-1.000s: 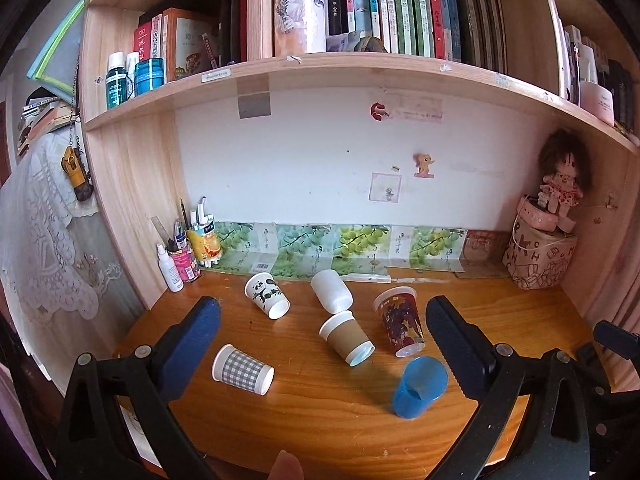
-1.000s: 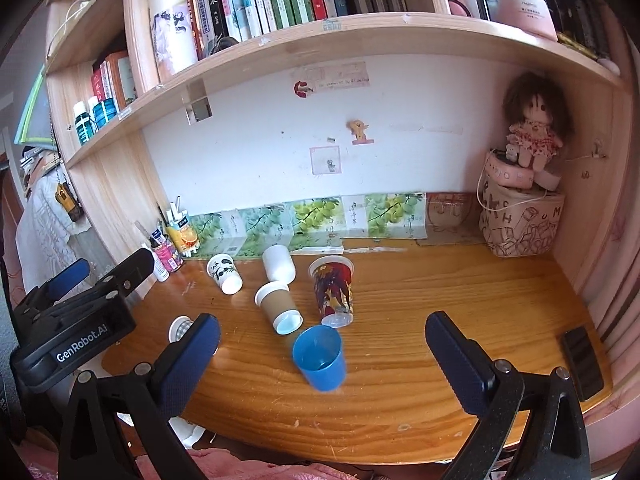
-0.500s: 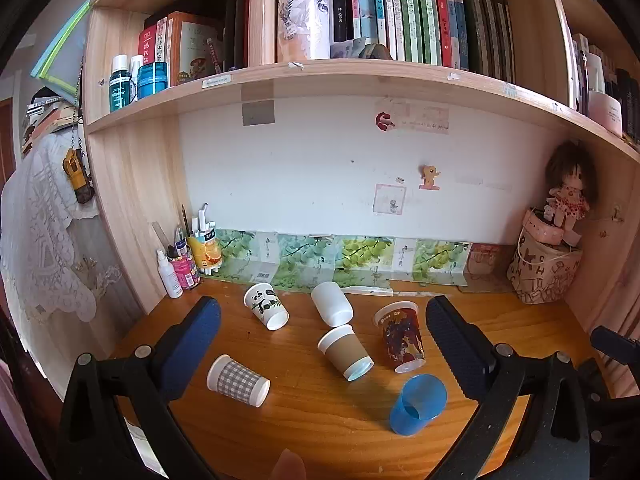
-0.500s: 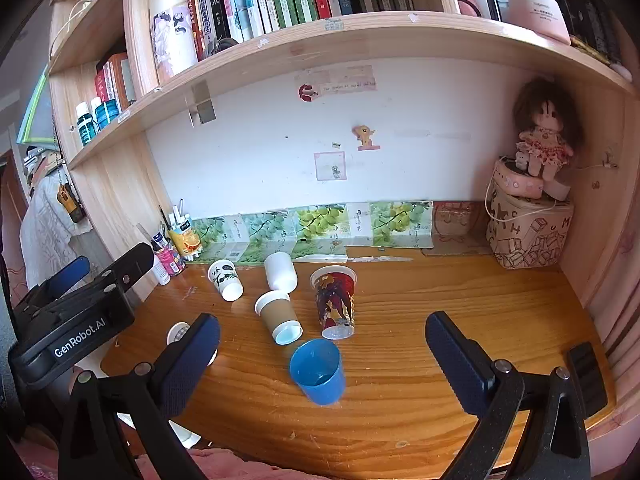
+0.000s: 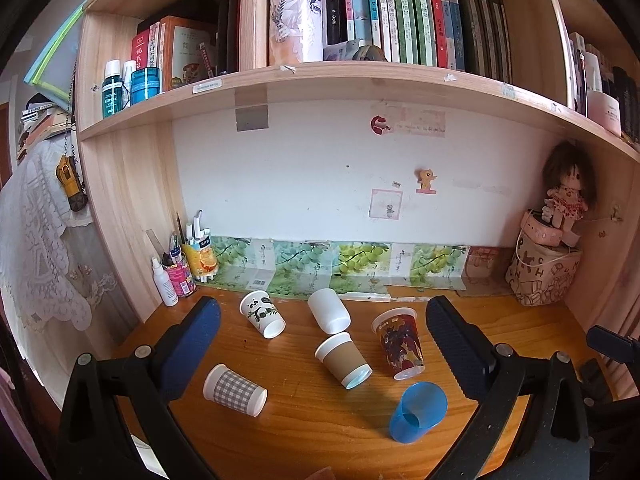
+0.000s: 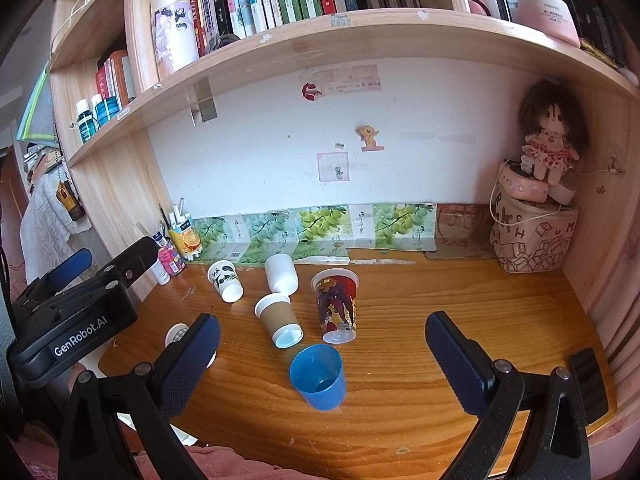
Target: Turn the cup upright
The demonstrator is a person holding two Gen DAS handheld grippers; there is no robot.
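Note:
Several cups lie on their sides on the wooden desk (image 5: 304, 432): a blue plastic cup (image 5: 418, 412) (image 6: 319, 376), a brown sleeved cup (image 5: 342, 360) (image 6: 279, 320), a red patterned cup (image 5: 398, 343) (image 6: 336, 304), a plain white cup (image 5: 328, 311) (image 6: 281, 274), a panda cup (image 5: 262, 314) (image 6: 225, 280) and a grey checked cup (image 5: 234, 390). My left gripper (image 5: 320, 344) is open and empty, held above the cups. My right gripper (image 6: 320, 360) is open and empty, above the blue cup. The left gripper's body (image 6: 76, 312) shows at the left of the right wrist view.
A pen holder and bottles (image 5: 182, 268) stand at the back left corner. A patterned bag with a doll (image 6: 532, 236) sits at the back right. A dark phone (image 6: 588, 384) lies near the right edge. A bookshelf (image 5: 320, 80) overhangs the desk.
Both grippers have drawn back and risen a little, so the cups appear lower and smaller. The cups have not moved. Both grippers stay open.

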